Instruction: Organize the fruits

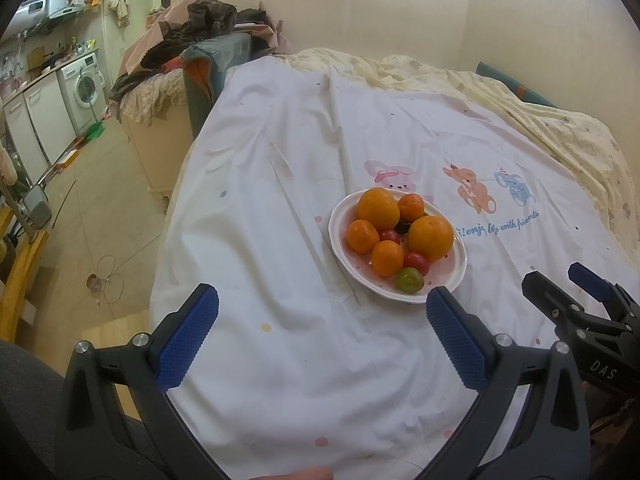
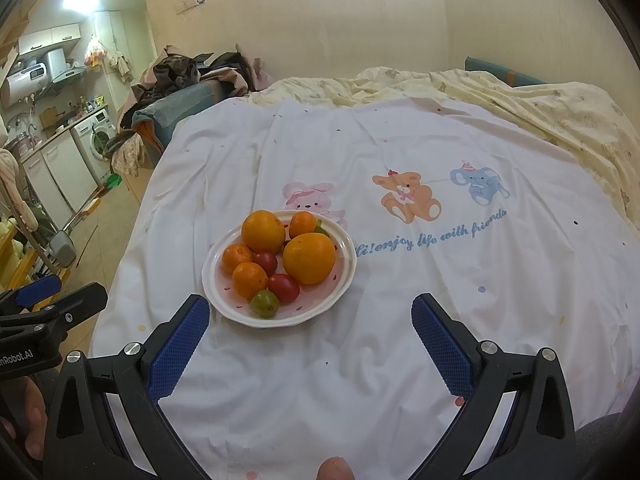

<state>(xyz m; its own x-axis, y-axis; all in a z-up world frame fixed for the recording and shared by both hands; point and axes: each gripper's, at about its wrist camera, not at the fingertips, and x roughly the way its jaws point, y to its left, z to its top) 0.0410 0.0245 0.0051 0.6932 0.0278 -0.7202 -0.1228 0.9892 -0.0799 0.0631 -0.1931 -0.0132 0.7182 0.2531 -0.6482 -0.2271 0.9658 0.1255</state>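
Fruit (image 2: pixel 316 227) half-hidden behind oranges (image 2: pixel 309 258)

We observed a bed covered by a white sheet (image 2: pixel 400 360) printed with cartoon animals, with a pale yellow quilt (image 2: pixel 560 112) bunched along a cream wall (image 2: pixel 360 20). Piled clothes (image 1: pixel 208 24) lay beyond the bed. A washing machine (image 1: pixel 86 88) stood under a counter on the beige tiled floor (image 1: pixel 100 208).

White cartoon-print sheet (image 2: pixel 400 140), perhaps over a bed
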